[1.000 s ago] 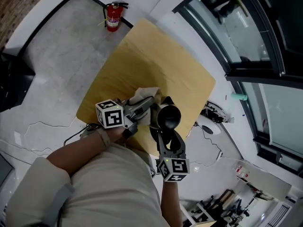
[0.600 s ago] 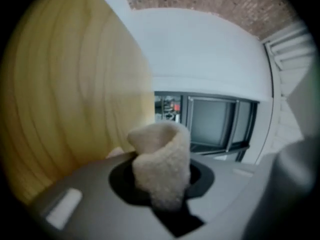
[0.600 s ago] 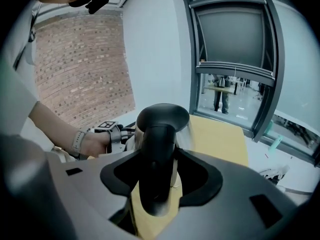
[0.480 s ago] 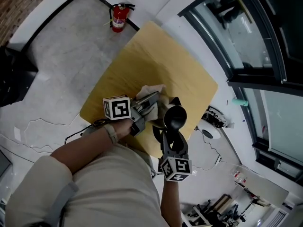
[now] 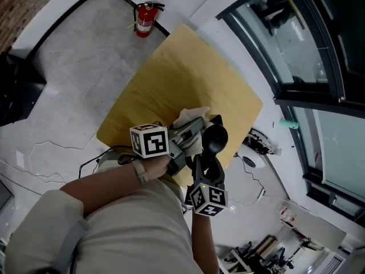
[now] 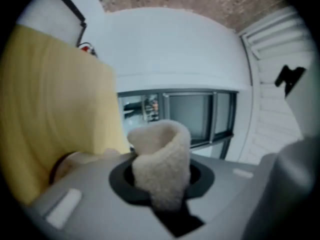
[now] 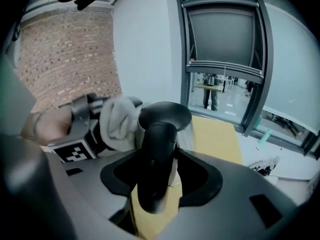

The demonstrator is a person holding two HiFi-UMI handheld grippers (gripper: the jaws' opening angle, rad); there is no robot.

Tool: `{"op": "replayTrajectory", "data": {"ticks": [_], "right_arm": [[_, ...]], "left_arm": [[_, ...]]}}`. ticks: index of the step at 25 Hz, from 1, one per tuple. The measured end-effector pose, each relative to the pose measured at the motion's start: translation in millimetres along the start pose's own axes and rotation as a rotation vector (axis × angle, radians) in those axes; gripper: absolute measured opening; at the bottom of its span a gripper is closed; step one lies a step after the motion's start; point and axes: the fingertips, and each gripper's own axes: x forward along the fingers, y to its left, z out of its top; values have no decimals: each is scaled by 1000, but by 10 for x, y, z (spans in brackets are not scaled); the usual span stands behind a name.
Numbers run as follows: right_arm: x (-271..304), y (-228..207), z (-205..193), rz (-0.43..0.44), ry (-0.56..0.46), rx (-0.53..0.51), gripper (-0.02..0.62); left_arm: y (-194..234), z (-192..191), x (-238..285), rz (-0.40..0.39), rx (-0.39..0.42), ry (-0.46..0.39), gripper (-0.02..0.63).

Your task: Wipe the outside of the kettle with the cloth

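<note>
An off-white, fluffy cloth point(image 6: 160, 156) with a nubby pile is folded into a soft loop. The grey plastic left gripper point(image 6: 161, 186) pinches it, jaws drawn close on the fabric, with the fold standing up beyond the fingertips. The kettle point(image 7: 165, 115) has a round, matt black lid, a thick, curved black handle and a shiny steel body. It is at the near edge of the pale yellow wooden table point(image 5: 171, 79), which has rounded corners and a smooth top. The right gripper point(image 7: 156, 184) clamps the handle, its jaws spread fairly wide around that bar. In the right gripper view the cloth lies against the kettle's upper left side, by the lid. A glossy red fire extinguisher point(image 5: 146, 20) stands on the grey floor beyond the table.
</note>
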Motion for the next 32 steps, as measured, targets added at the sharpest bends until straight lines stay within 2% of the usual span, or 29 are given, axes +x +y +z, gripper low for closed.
{"op": "replayTrajectory", "data": {"ticks": [1, 2, 3, 4, 5, 6, 7, 8, 9, 12, 13, 14, 15, 16, 17, 18, 19, 20, 25, 27, 30, 32], "right_arm": [[20, -1, 15, -25, 3, 1, 200], [40, 4, 29, -45, 5, 0, 201], [59, 10, 43, -58, 4, -2, 201], [71, 11, 55, -66, 2, -3, 200], [71, 6, 60, -69, 0, -2, 200], [65, 2, 60, -69, -1, 1, 200], [57, 5, 55, -67, -1, 4, 199], [51, 17, 51, -64, -1, 6, 201], [52, 28, 51, -62, -1, 6, 200], [72, 23, 72, -65, -17, -8, 200], [80, 22, 75, -65, -21, -13, 201], [89, 24, 75, -65, -23, -15, 201], [93, 24, 71, -65, -22, -16, 202], [90, 24, 64, -65, -22, -17, 202], [82, 26, 57, -65, -22, -19, 204], [76, 33, 52, -66, -22, -21, 204], [73, 44, 48, -66, -24, -24, 204], [73, 51, 46, -66, -25, -27, 204], [81, 20, 48, -75, -35, -37, 206], [84, 21, 55, -79, -40, -34, 206], [83, -4, 53, -91, -49, -17, 212], [104, -14, 78, -97, -52, -22, 219]], "left_arm": [[-192, 11, 83, -36, 66, 1, 84], [-215, 29, 147, -34, 127, 5, 84], [-68, 56, 182, 8, 165, 8, 84], [215, 81, 184, 79, 157, 9, 84], [565, 85, 152, 160, 96, 7, 84], [877, 63, 98, 227, 1, 3, 83], [1047, 27, 39, 266, -88, -2, 81], [1013, -6, -1, 269, -128, 0, 80], [779, -28, -4, 233, -104, 9, 80], [-197, -24, 168, 20, 83, 6, 82], [-267, -12, 214, 9, 134, -3, 83], [-141, 6, 226, 53, 175, -8, 86], [148, 21, 199, 137, 183, -13, 85], [530, 19, 136, 233, 133, -20, 85], [919, -1, 54, 315, 36, -33, 85], [1234, -32, -23, 366, -71, -45, 86], [1432, -58, -74, 387, -143, -51, 86], [1520, -70, -92, 387, -162, -50, 84], [1520, -82, -67, 362, -28, -55, 84], [1410, -97, -83, 342, -11, -76, 75], [826, -101, -13, 176, -31, -117, 94], [336, -37, 137, 65, 38, -106, 95]]}}
